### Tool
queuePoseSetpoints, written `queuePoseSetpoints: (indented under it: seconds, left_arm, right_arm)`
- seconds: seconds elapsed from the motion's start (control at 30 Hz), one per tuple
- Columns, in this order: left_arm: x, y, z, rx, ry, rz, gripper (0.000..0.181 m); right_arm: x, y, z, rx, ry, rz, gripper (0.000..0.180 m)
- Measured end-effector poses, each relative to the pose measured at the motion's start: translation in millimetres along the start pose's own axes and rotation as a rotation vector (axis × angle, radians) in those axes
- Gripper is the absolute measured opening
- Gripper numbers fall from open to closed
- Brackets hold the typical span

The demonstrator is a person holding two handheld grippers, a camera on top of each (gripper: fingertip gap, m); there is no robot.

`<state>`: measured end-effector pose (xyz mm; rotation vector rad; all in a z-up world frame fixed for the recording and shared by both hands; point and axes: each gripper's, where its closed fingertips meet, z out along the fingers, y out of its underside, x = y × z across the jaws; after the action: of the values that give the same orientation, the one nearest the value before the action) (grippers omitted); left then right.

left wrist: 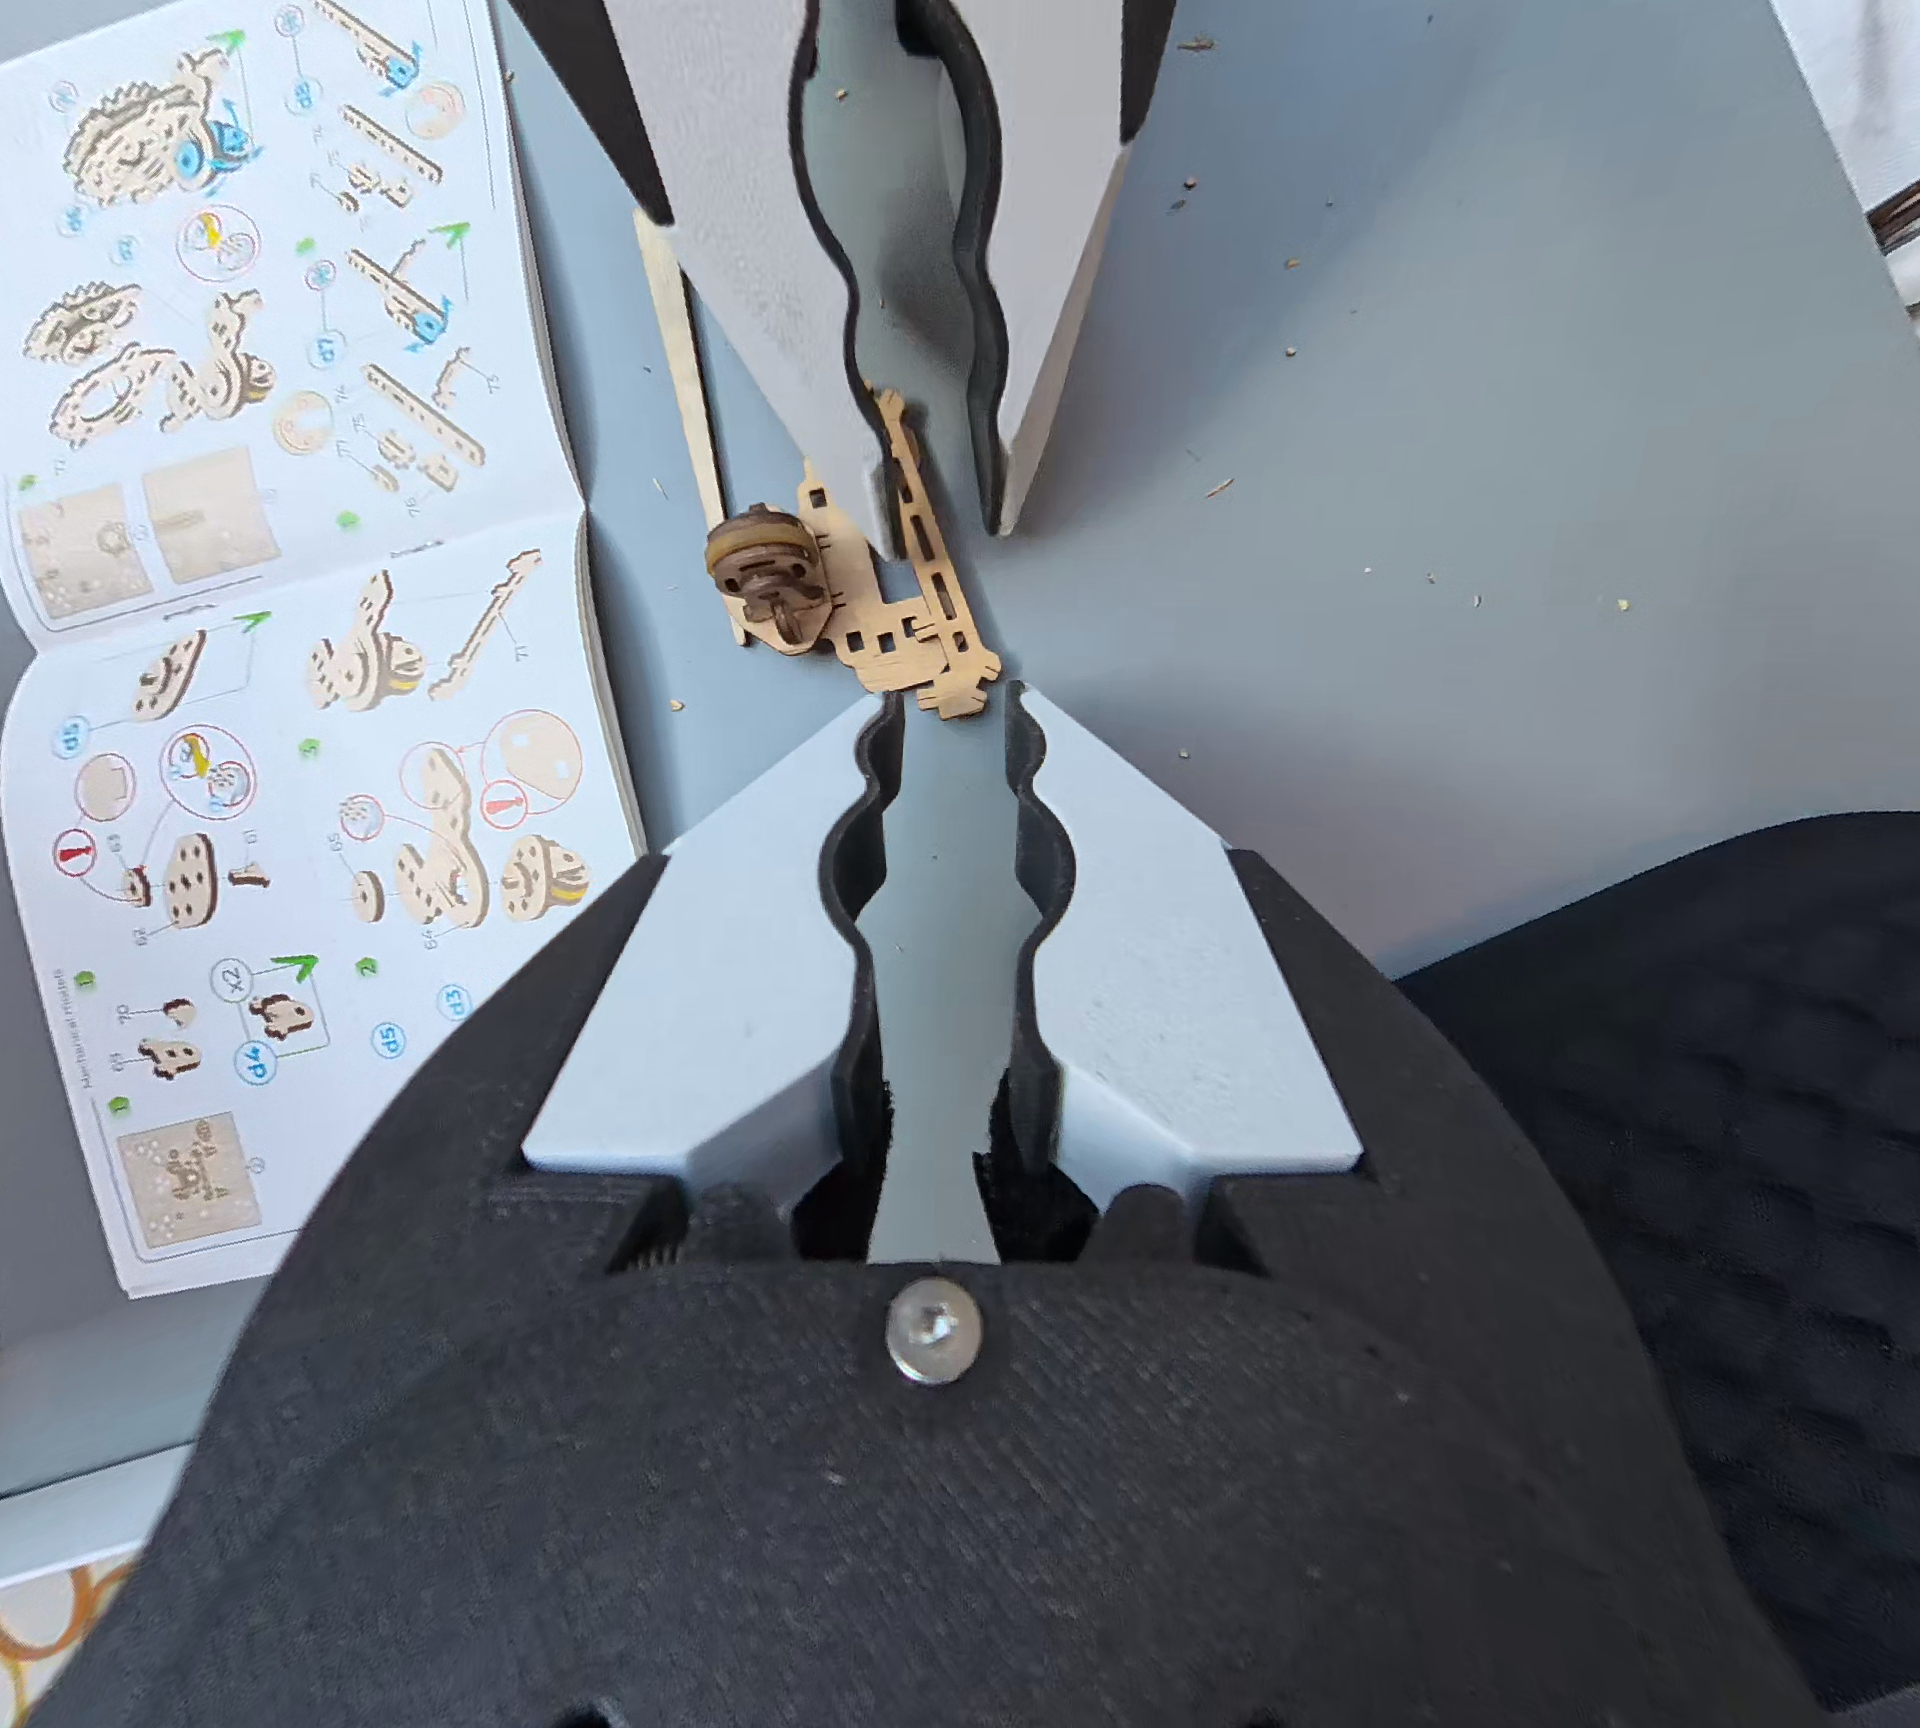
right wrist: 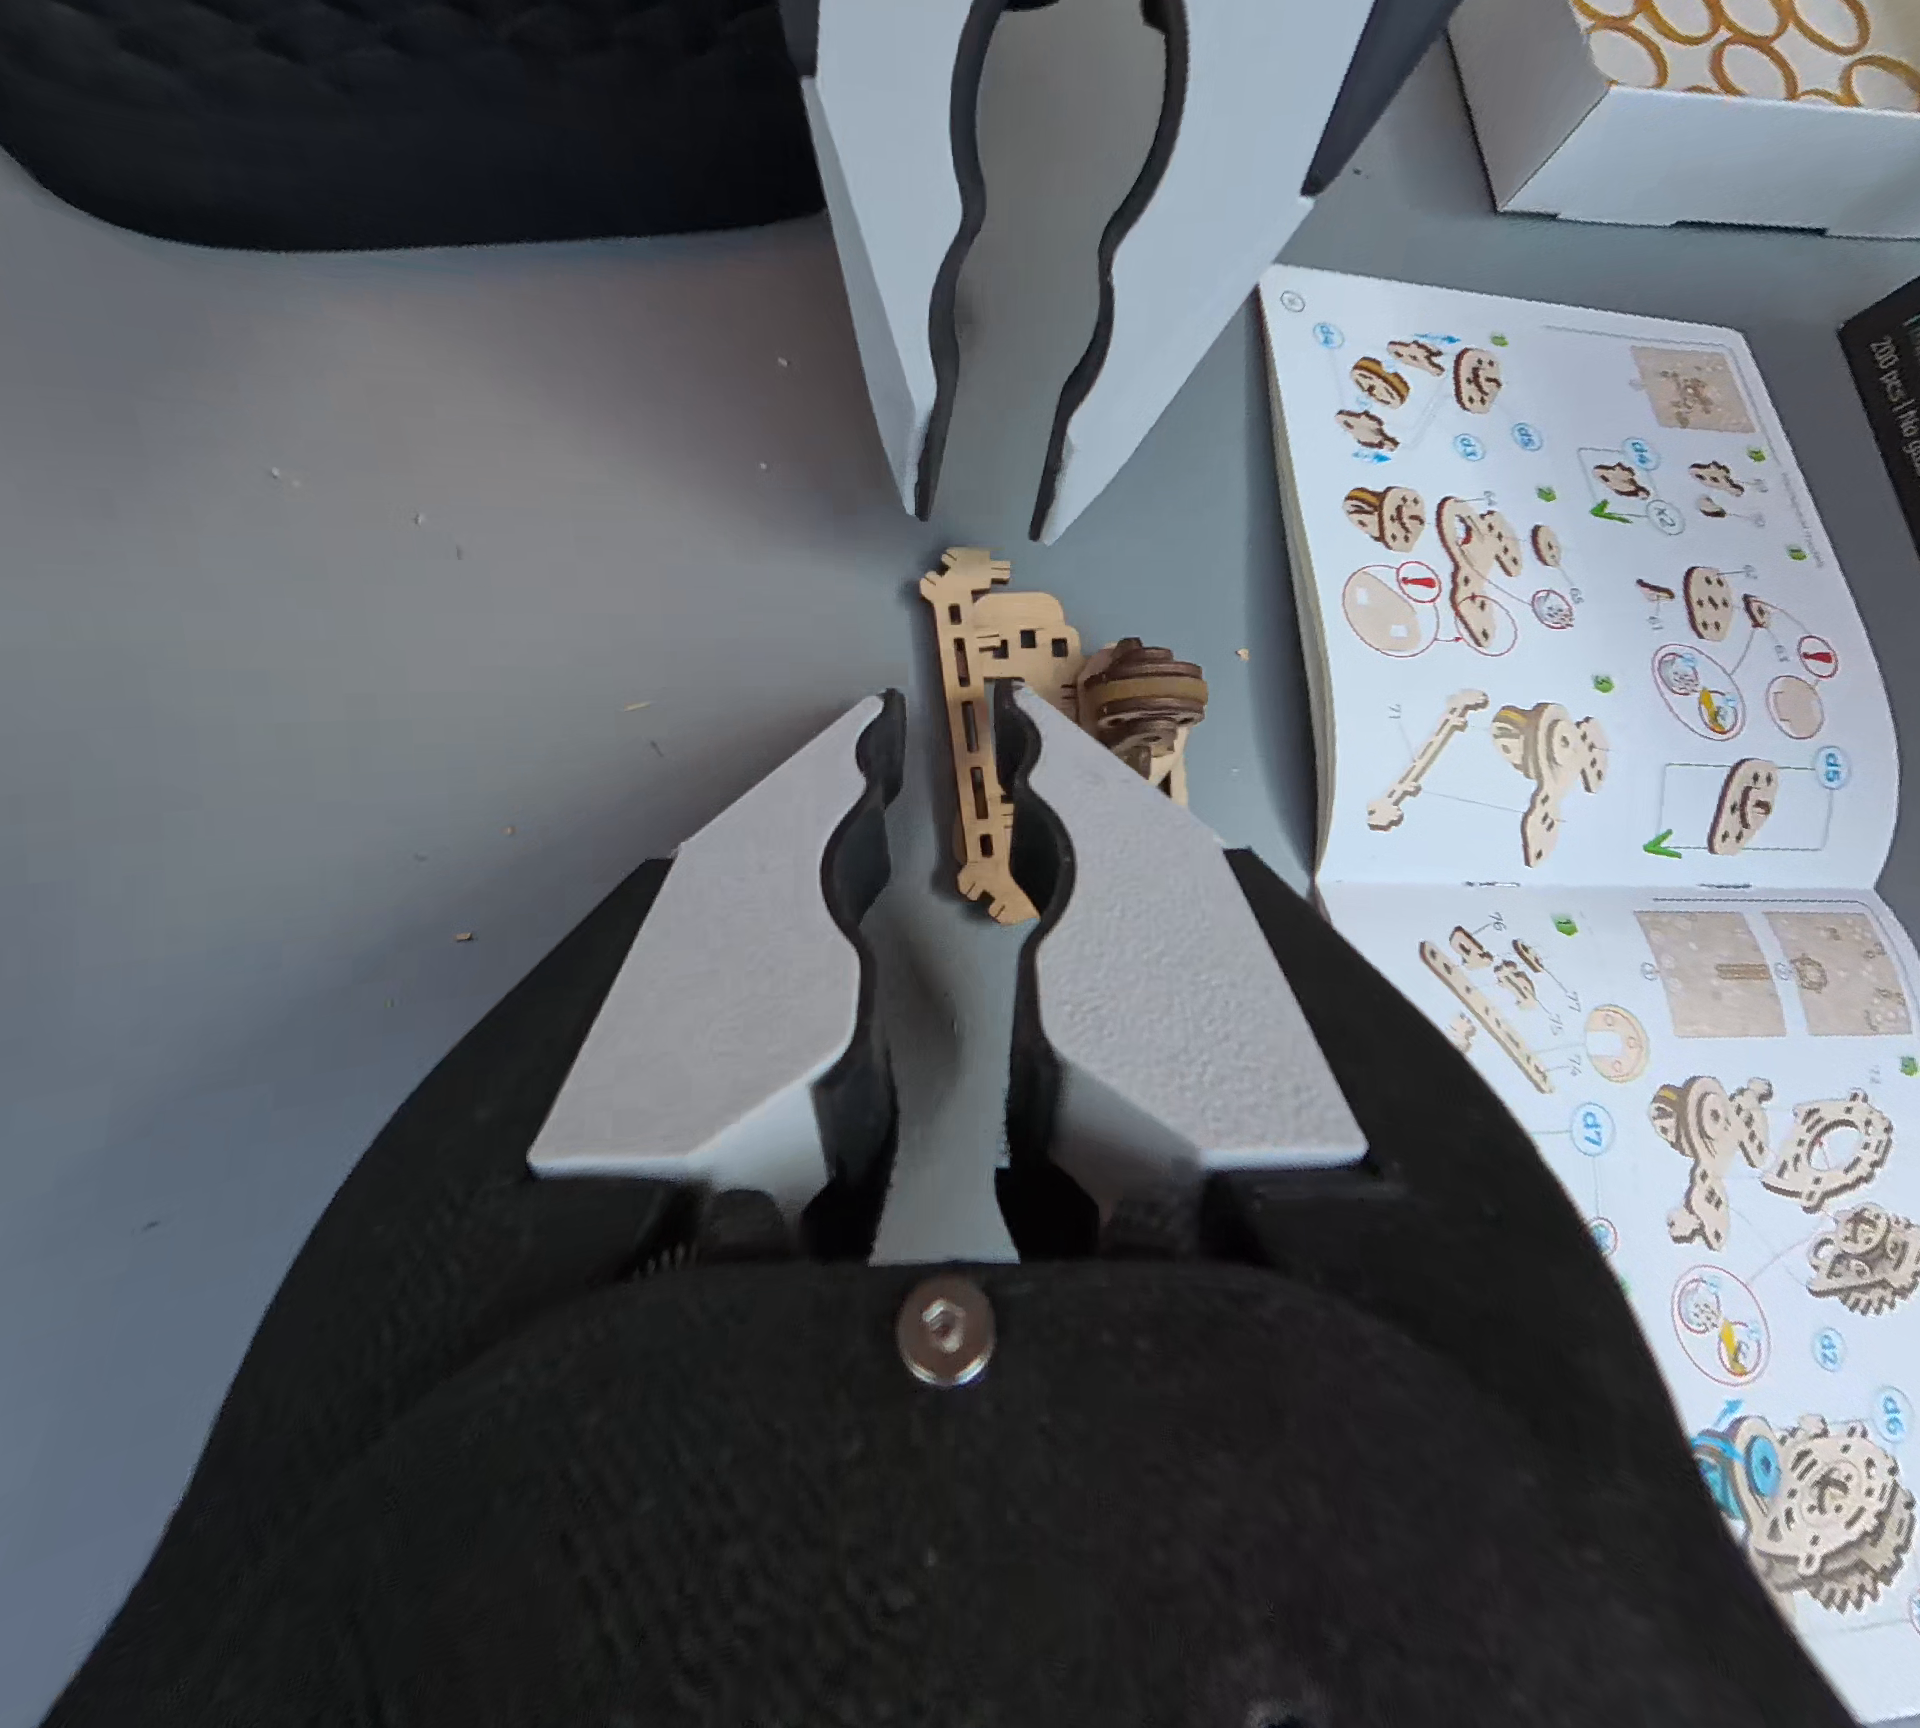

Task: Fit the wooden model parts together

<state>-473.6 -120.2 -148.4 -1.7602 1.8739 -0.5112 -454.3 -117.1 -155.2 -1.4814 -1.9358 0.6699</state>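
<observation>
A small wooden assembly lies on the grey table (left wrist: 1455,431). It is a slotted strip (left wrist: 930,556) joined to a flat plate with square holes (left wrist: 873,634), with a brown round hub (left wrist: 764,556) beside it. My left gripper (left wrist: 948,696) is open and empty, its tips just short of the strip's near end. My right gripper (right wrist: 948,696) is open and straddles the strip (right wrist: 971,743), which lies close against its right finger (right wrist: 1039,774). The plate (right wrist: 1023,629) and hub (right wrist: 1143,691) sit right of it. Each gripper faces the other: the right one (left wrist: 940,530), the left one (right wrist: 979,525).
An open instruction booklet (left wrist: 291,535) (right wrist: 1558,743) lies beside the parts. A thin wooden stick (left wrist: 686,390) lies by it. A white box with gold rings (right wrist: 1662,68), a dark box (right wrist: 1886,411) and a black quilted cushion (left wrist: 1714,1159) (right wrist: 364,16) border the table. Wood crumbs are scattered. My left and right fingertips are right by each other. It is some 6 centimetres from my right tips to the thin wooden stick (left wrist: 686,390).
</observation>
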Motion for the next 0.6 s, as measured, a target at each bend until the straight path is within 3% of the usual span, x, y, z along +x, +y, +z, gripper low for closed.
queuePoseSetpoints:
  seconds: [0.17,0.33,0.6]
  left_arm:
    - [-2.1,-1.3,-3.4,0.023,-0.005,-0.005,0.018]
    - [-0.5,-13.7,-12.1,0.083,-0.037,0.067,0.025]
    - [-1.1,-34.6,-22.1,0.181,-0.093,0.147,0.011]
  right_arm:
    - [0.3,1.8,0.8,-0.012,-0.008,0.006,0.007]
    - [-2.0,-22.3,-19.7,0.168,-0.157,0.228,0.007]
    - [-0.2,-34.1,-35.0,0.312,-0.340,0.479,0.007]
